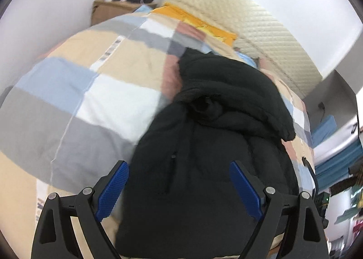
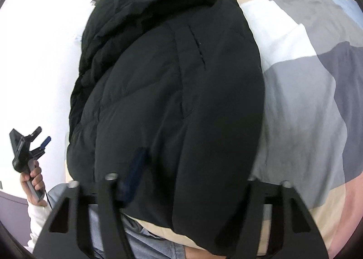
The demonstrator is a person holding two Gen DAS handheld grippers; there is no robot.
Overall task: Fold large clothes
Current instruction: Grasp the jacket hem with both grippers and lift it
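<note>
A black puffer jacket (image 1: pixel 217 127) lies bunched on the bed, its hood or sleeve rolled up at the far end. My left gripper (image 1: pixel 179 182) hovers over the jacket's near part, open, its blue pads (image 1: pixel 113 188) wide apart and clear of the fabric. In the right wrist view the jacket (image 2: pixel 172 82) fills the middle, and its near edge sits between the fingers of my right gripper (image 2: pixel 183 157). The left blue pad (image 2: pixel 133 175) lies against the fabric; the right finger is hidden under it. A hand holds the left gripper (image 2: pixel 43 134) out at the far left.
The bed has a patchwork cover (image 1: pixel 68 105) in beige, grey, blue, white and pink. A yellow cloth (image 1: pixel 195 21) and a cream quilted headboard (image 1: pixel 256 23) are at the far end. A cardboard box (image 1: pixel 109 10) carries a black bag. The person's jeans (image 2: pixel 145 243) are at the near edge.
</note>
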